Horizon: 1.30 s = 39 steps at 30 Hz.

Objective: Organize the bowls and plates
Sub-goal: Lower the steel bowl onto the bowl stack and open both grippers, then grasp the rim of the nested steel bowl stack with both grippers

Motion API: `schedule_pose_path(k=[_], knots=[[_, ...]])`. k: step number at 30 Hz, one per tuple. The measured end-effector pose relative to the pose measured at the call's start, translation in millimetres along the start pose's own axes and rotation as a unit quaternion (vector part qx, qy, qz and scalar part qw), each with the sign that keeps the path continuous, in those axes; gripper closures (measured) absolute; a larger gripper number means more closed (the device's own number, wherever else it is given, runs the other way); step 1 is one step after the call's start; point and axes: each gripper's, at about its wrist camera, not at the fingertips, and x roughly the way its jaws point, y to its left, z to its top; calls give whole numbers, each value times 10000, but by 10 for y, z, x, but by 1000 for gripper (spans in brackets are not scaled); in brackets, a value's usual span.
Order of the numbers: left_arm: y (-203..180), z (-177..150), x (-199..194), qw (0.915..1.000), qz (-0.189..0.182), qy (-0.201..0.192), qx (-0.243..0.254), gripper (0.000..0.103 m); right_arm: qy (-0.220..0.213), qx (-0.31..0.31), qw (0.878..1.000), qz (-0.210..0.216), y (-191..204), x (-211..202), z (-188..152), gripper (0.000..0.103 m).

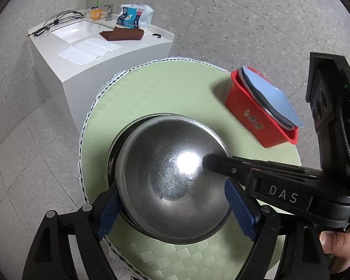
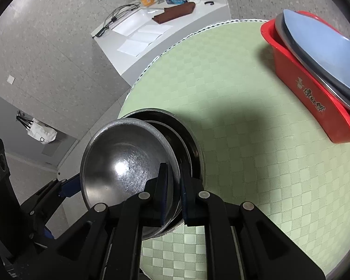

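Right tool [image 2: 173, 186] pinches the rim of the top steel bowl [image 2: 126, 163], tilting it off the nested stack [image 2: 189, 144]. Left tool [image 1: 172, 207] is spread around the bowl, steadying. Plates [image 2: 326, 46] already stand in the red bin [image 2: 315, 98], across the table [image 2: 245, 140].

Right gripper [image 1: 221, 163]: I read "DAS" in white letters on its black body.
Red basket [image 1: 249, 107]: gold print on its side; I cannot read it.
Blue-white package [image 1: 134, 17]: print too small to read.
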Motion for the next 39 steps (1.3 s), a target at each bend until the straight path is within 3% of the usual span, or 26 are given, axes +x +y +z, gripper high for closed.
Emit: schedule_pose_path(k=[6,8,16,18,20,24,26,31,39], knots=[[-47,-25,-51,9999,-1,12,-136,15,-67,30,9999,125,-20,-46,-1,88],[-63,-34,-53,9997,106,62,-196,8,-67,9,9999,154,-18,-50,7,86],[-33,-54,-139,9992,128,39,-386,7,-84,-74,9997,224,-7,-56,24,83],[-19,-87,-183,9990,148,12,-421,7,-195,-90,9995,230,-14,-116,17,72],[3,-122,-232,9988,161,-28,-459,6,-385,-110,9991,159,-28,-219,5,50],[106,-216,-403,9967,304,-316,-681,6,-738,-114,9972,-77,-99,-442,-13,44],[176,-238,-481,9943,415,-519,-831,3,-872,-120,9958,-260,-144,-523,-26,32],[362,-254,-553,9843,869,-871,-1267,2,-892,-19,9953,-366,-221,-515,-67,30],[459,-228,-230,9886,768,-322,-1255,2,-472,189,9984,-232,-284,-206,-89,28]])
